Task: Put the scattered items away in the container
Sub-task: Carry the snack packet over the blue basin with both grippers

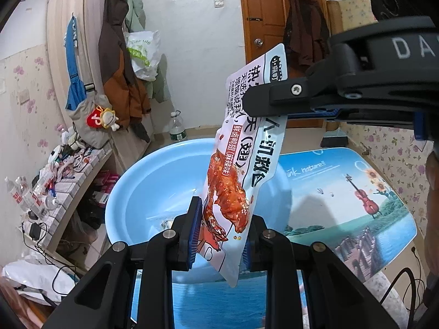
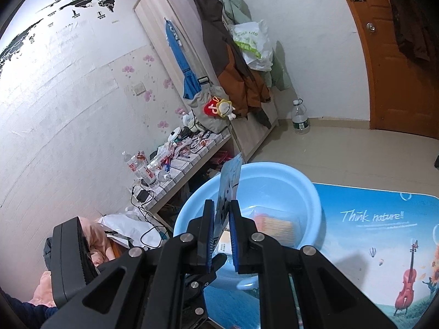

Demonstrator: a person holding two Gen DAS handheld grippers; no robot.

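Left gripper (image 1: 219, 235): fingers pinch snack pack (image 1: 236, 170) upright, poised above basin (image 1: 142, 181) for dropping.
Right gripper (image 2: 221, 235): fingers pinch blue packet (image 2: 230, 181) edge-on above basin's near rim.
Basin: sits at table (image 1: 343, 192) left edge.

Snack packet (image 1: 241, 164) is shiny printed plastic film, basin (image 1: 142, 181) is smooth glossy blue plastic, worktop (image 1: 343, 192) has a slick printed surface, tongs (image 1: 219, 235) matt black plastic.
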